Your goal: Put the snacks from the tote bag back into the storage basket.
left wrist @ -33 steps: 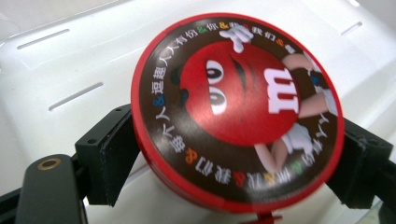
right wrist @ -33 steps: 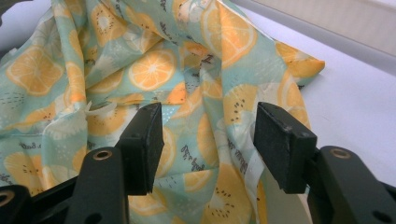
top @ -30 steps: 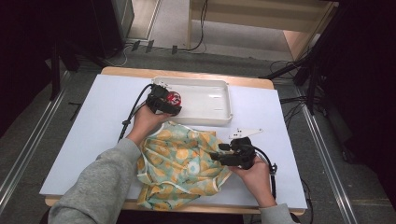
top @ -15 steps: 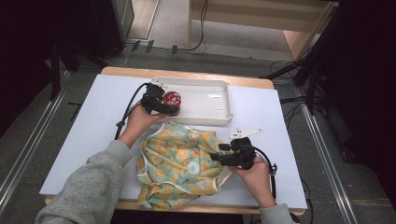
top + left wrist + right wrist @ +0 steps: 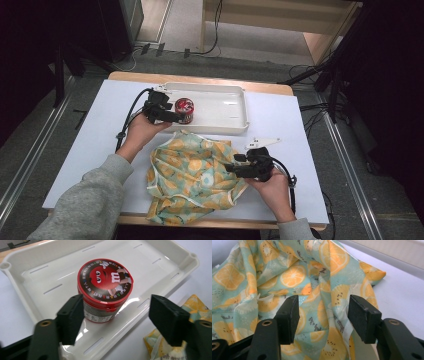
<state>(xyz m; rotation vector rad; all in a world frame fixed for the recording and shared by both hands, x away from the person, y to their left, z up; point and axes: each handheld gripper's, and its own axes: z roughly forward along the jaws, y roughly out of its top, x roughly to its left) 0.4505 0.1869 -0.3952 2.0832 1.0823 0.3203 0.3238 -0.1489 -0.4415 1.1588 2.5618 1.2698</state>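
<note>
— How is the light over my bench (image 5: 100,150)?

— Bright and even from above; the room around it falls nearly black.

— Any glare?

— Soft white streaks on the tray (image 5: 160,255) floor, a sheen on the can (image 5: 105,287) lid.

— And sharpness?

— My own tongs blur slightly up close in both gripper views; the cloth (image 5: 294,277) print stays fairly crisp. The high view is grainy.
</note>
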